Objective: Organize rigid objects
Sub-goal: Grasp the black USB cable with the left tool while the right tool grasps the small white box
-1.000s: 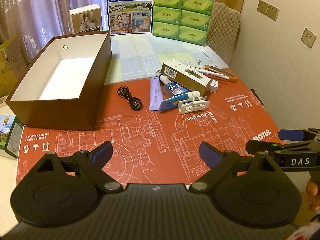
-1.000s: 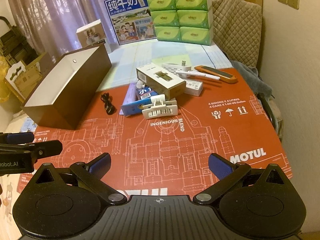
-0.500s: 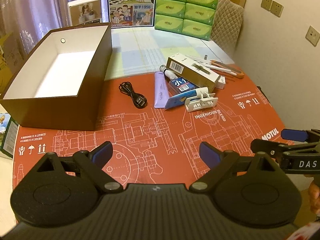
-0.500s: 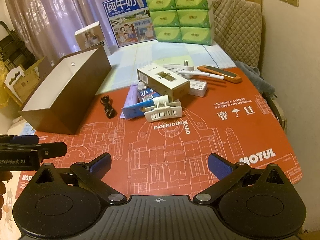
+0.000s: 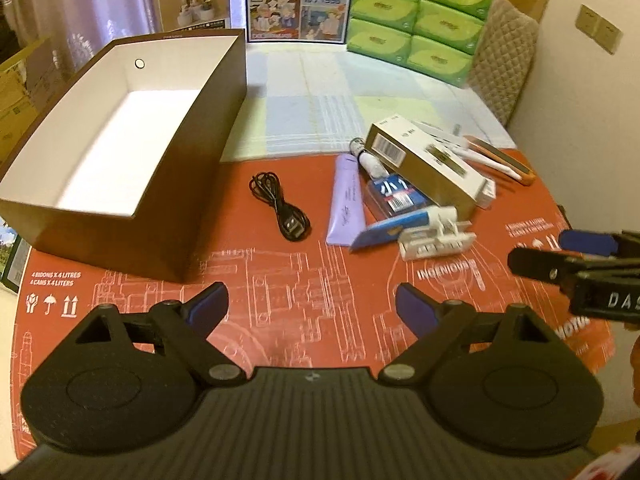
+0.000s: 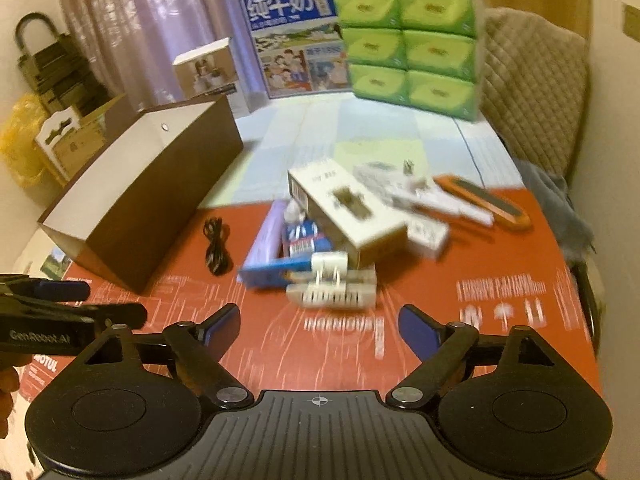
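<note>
An open brown box with a white inside stands at the left of the red mat. Right of it lie a coiled black cable, a lilac tube, a blue pack, a gold-and-white carton, a white clip and an orange knife. My left gripper hangs above the mat short of the cable, its jaws closing a little with nothing between them. My right gripper hovers just short of the white clip, jaws closing, nothing in them.
Green tissue packs, a milk carton poster box and a small picture box line the table's far edge. A quilted chair and the wall stand on the right. Cardboard boxes sit beyond the left edge.
Both grippers have moved forward and slightly down toward the pile, which now looks larger and nearer. The right jaws have narrowed somewhat. Nothing on the table has moved.
</note>
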